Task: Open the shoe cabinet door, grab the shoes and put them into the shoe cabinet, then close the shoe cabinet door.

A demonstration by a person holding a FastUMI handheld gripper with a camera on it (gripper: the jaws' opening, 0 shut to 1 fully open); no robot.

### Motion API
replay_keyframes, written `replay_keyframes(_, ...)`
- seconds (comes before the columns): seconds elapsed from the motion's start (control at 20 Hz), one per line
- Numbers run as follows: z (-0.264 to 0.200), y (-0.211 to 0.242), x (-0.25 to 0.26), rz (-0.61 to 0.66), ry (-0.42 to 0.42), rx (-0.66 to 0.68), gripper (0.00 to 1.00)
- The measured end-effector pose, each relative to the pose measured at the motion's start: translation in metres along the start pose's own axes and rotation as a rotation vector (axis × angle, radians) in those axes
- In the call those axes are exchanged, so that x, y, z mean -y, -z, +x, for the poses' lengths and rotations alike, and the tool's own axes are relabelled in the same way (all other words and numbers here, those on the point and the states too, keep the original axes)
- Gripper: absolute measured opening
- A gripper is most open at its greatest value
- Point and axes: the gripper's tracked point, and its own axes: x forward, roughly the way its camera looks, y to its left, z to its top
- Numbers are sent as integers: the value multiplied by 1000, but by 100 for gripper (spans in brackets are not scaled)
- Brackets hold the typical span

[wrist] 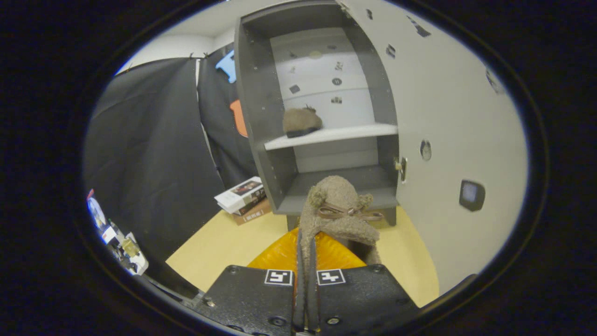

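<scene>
Fingers of the gripper (305, 261) are pinched nearly together on the heel edge of a fuzzy brown shoe (338, 210), so it hangs toe-forward with its ribbon bow (347, 213) on top, lifted above an orange cushion (289, 254) on the pale worktop (224, 242). Just beyond it stands the grey shoe cabinet (261, 116), its white door (447, 140) swung wide, and the matching shoe (301, 122) already sits on the middle shelf (336, 134). Carried toe-first, the held shoe looks set for the shelf or the bottom compartment; a stack of books (243, 198) lies beside the cabinet's foot.
</scene>
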Motion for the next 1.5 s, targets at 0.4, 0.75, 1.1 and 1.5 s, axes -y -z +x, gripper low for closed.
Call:
replay_keyframes(0.4,13,-127,13,-130,127,200,6)
replay_keyframes(0.75,49,-239,17,-184,99,338,6)
replay_keyframes(1.1,125,-296,43,-231,188,350,6)
replay_keyframes(1.5,230,-271,87,-293,283,190,9)
